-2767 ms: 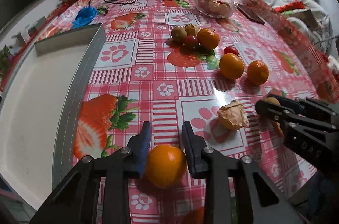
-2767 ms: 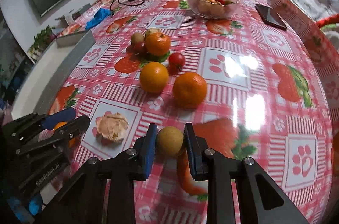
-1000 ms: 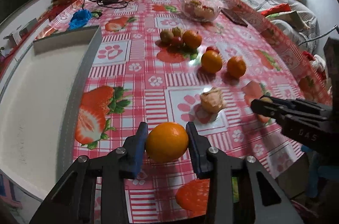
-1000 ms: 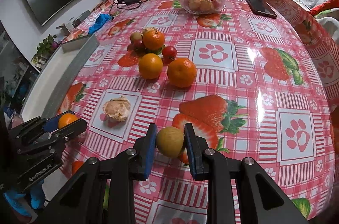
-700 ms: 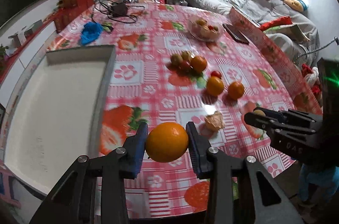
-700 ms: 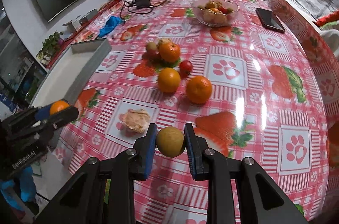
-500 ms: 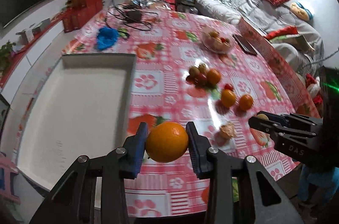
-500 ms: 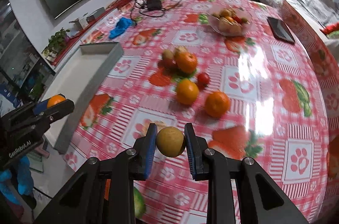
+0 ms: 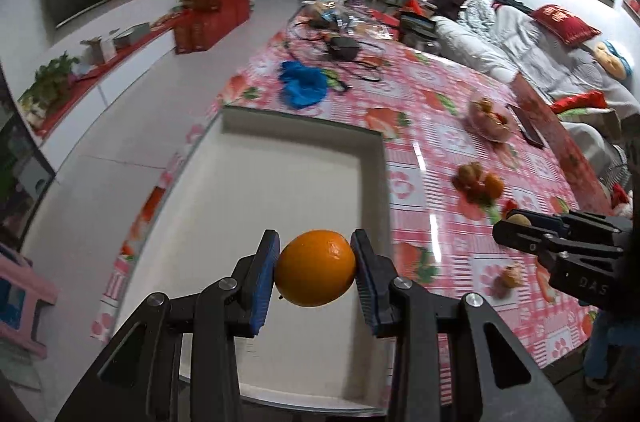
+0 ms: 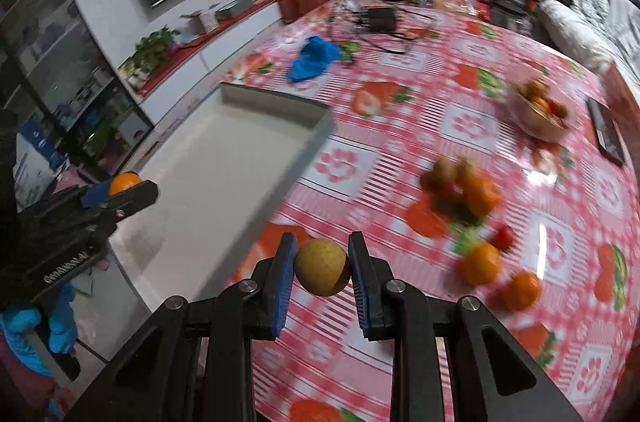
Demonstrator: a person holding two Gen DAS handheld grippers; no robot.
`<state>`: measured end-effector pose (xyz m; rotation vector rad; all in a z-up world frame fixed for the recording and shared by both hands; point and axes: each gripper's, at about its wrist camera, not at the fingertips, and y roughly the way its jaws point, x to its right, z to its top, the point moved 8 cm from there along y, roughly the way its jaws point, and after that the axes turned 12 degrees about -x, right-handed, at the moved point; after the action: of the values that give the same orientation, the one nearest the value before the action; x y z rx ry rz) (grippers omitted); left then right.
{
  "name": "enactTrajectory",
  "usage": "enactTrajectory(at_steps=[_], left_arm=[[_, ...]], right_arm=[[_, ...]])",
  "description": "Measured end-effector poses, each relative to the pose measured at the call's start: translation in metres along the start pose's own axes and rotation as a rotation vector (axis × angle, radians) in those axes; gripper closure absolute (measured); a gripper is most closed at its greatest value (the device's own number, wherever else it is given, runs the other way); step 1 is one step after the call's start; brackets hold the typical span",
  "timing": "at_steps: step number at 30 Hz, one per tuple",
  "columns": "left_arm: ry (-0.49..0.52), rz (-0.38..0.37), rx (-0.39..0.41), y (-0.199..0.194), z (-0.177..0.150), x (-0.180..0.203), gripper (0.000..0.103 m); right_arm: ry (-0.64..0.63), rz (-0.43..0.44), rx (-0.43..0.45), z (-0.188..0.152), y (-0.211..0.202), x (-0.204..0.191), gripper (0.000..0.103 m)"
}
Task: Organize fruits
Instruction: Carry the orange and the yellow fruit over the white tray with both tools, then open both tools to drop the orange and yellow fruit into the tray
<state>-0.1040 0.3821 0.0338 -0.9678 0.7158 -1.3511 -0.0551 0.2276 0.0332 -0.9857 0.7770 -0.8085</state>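
Note:
My left gripper (image 9: 315, 268) is shut on an orange (image 9: 315, 268) and hangs in the air over the near part of a big white tray (image 9: 280, 182). My right gripper (image 10: 322, 272) is shut on a small yellow-brown fruit (image 10: 322, 272), held above the red patterned tablecloth just right of the tray (image 10: 224, 158). In the left wrist view the right gripper (image 9: 516, 222) shows at the right edge with its fruit. In the right wrist view the left gripper (image 10: 120, 188) shows at the left with the orange (image 10: 124, 182).
Several oranges and small fruits (image 10: 468, 190) lie in a blurred group on the tablecloth, with two oranges (image 10: 480, 264) nearer. A glass bowl of fruit (image 10: 540, 112), a phone (image 10: 608, 138), a blue cloth (image 10: 314, 56) and cables (image 9: 344, 50) lie farther back. A crumpled peel (image 9: 510, 276) rests near the table edge.
Both grippers have risen and swung left toward the white tray, each still gripping its fruit. The tray now fills the middle of the left wrist view.

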Motion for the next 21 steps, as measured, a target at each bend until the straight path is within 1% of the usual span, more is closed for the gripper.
enactTrajectory(at_steps=[6, 11, 17, 21], left_arm=[[-0.031, 0.055, -0.02, 0.017, 0.0, -0.033, 0.063], [-0.067, 0.066, -0.065, 0.038, -0.007, -0.055, 0.063], [-0.076, 0.057, -0.108, 0.057, -0.015, -0.064, 0.063], [-0.069, 0.048, -0.124, 0.064, -0.018, -0.063, 0.063]], right_arm=[[-0.073, 0.034, -0.038, 0.028, 0.026, -0.045, 0.075], [-0.107, 0.061, -0.089, 0.039, 0.054, -0.072, 0.075], [-0.126, 0.068, -0.141, 0.041, 0.081, -0.088, 0.075], [-0.129, 0.064, -0.168, 0.04, 0.092, -0.091, 0.075]])
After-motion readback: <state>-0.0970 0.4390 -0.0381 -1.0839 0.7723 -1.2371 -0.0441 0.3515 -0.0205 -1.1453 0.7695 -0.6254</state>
